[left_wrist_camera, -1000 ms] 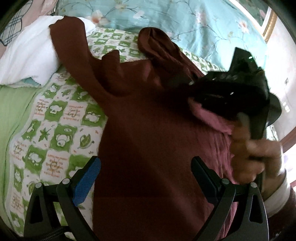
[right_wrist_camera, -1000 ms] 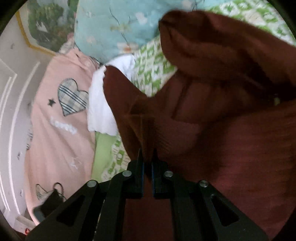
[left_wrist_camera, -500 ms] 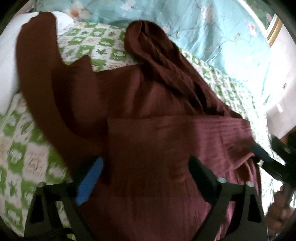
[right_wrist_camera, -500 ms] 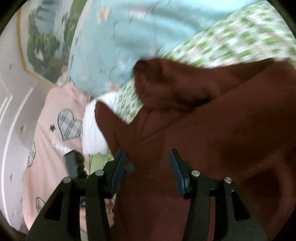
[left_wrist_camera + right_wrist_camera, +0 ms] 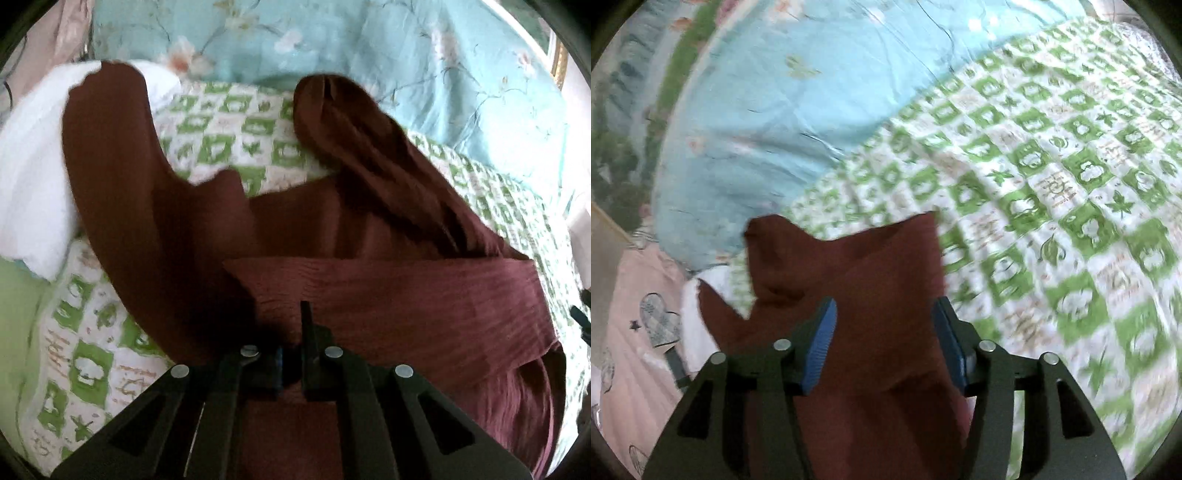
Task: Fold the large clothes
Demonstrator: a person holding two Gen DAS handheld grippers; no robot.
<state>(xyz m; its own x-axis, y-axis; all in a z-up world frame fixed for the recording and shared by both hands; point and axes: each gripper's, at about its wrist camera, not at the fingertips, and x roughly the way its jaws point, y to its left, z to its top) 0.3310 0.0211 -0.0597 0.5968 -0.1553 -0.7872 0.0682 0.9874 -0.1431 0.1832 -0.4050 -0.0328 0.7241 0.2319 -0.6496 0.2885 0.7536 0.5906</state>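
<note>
A large maroon garment [image 5: 388, 280] lies spread on the green-and-white patterned bedspread [image 5: 236, 125], with one sleeve reaching up left and another bunched at the top. A folded band of it runs across the middle. My left gripper [image 5: 291, 343] is shut on the garment's cloth at the near edge of that band. In the right wrist view the garment [image 5: 857, 280] lies under my right gripper [image 5: 882, 332], which is open with blue pads [image 5: 822, 345] over the cloth and holds nothing.
A light blue floral quilt [image 5: 369, 48] lies along the back of the bed. A white pillow [image 5: 26, 155] sits at the left under the sleeve. A pink heart-print cloth [image 5: 635, 332] lies at the bed's edge. Bedspread [image 5: 1071, 184] stretches to the right.
My left gripper has closed on the garment. My right gripper let go of the cloth, opened, and swung right toward the bare bedspread.
</note>
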